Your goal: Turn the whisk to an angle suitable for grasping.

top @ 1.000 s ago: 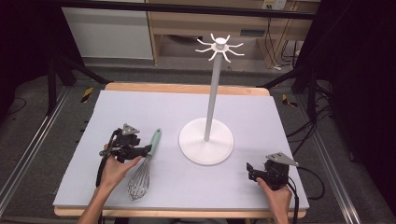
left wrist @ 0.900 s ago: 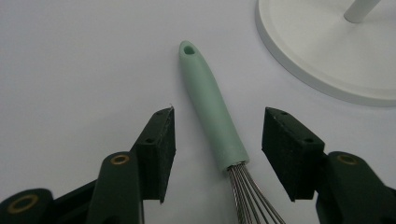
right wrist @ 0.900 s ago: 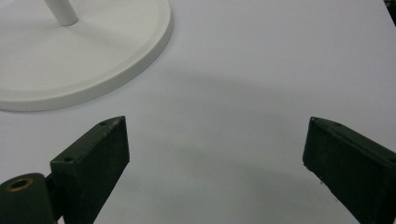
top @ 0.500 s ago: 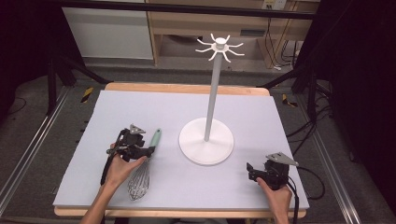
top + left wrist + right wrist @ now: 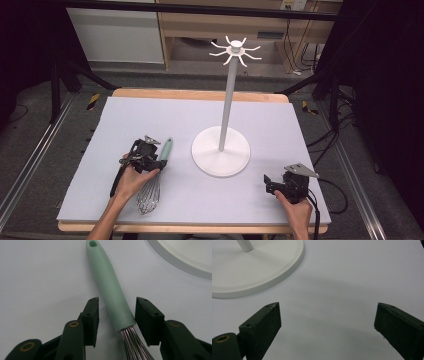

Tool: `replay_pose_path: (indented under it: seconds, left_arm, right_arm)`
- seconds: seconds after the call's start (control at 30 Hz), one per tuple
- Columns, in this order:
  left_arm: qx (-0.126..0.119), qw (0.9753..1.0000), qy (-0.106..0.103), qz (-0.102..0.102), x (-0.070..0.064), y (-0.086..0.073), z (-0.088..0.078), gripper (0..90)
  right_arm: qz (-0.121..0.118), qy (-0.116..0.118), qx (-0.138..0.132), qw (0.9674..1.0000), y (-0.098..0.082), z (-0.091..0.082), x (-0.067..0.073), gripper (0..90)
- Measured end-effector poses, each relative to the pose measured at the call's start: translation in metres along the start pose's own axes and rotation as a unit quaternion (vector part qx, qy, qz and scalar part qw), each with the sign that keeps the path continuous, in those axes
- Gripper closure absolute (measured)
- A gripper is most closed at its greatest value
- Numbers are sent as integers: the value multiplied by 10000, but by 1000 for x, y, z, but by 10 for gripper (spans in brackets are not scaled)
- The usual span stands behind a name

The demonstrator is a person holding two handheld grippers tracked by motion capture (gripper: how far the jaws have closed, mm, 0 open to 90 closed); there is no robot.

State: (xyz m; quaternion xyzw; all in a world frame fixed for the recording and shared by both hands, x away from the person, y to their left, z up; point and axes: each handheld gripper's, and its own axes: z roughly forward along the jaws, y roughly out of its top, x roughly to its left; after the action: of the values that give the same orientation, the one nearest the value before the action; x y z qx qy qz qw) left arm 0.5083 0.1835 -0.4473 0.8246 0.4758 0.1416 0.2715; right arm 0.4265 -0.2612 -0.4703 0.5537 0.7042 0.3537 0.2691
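A whisk with a mint-green handle (image 5: 166, 148) and a wire head (image 5: 149, 196) lies flat on the mat at the front left. My left gripper (image 5: 159, 163) is down at the handle's lower end. In the left gripper view the handle (image 5: 112, 293) runs between the two jaws of the left gripper (image 5: 117, 300), just above the wires (image 5: 133, 345). The jaws are closing, with a slim gap still showing on the left side. My right gripper (image 5: 268, 183) rests at the front right, and its jaws (image 5: 328, 306) stand wide open over bare mat.
A white stand with a round base (image 5: 220, 159), a tall pole (image 5: 227, 100) and hooks on top (image 5: 235, 50) is at the mat's middle; its base rim shows in both gripper views (image 5: 180, 260) (image 5: 257, 270). The pale mat (image 5: 280, 120) covers a wooden table.
My left gripper has edged right and down onto the whisk handle, and its jaws have narrowed around it. The right gripper has stayed where it was.
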Motion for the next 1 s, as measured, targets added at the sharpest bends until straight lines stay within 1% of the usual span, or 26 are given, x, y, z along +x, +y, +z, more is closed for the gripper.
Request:
replay_pose_path:
  seconds: [0.17,0.2,0.27,0.33,0.5,0.6,0.67,0.73,0.83,0.9,0.93,1.0]
  left_arm:
    - [74,10000,-6,-36,-2,1,3,583]
    - [129,9999,15,-35,-3,2,6,584]
    - [145,9999,29,-24,-3,2,7,582]
    - [184,9998,6,-84,-3,3,8,577]
    - [244,9996,-7,-129,-2,3,9,577]
    - [372,9992,6,-146,-3,2,13,588]
    - [370,9992,35,-163,-4,2,14,596]
    - [463,9987,38,-198,-3,3,13,604]
    - [478,9985,77,-242,-4,4,13,612]
    - [525,9983,100,-242,-4,4,12,626]
    - [591,9980,118,-196,-3,5,11,635]
    - [617,9979,98,-165,-2,5,10,645]
  right_arm:
    - [7,-3,17,10000,0,0,0,76]
    - [4,-2,18,10000,0,0,0,76]
    - [3,0,17,10000,0,0,0,76]
    - [-1,2,7,10000,0,0,-1,76]
    - [24,7,23,10000,0,0,0,76]
    - [14,7,26,10000,0,0,0,76]
    - [27,10,32,10000,0,0,0,76]
    - [9,10,26,10000,0,1,0,76]
    - [1,14,30,10000,0,1,0,76]
    - [-1,17,30,10000,0,0,0,76]
    - [4,9,35,10000,0,0,0,76]
    - [6,11,31,10000,0,0,0,76]
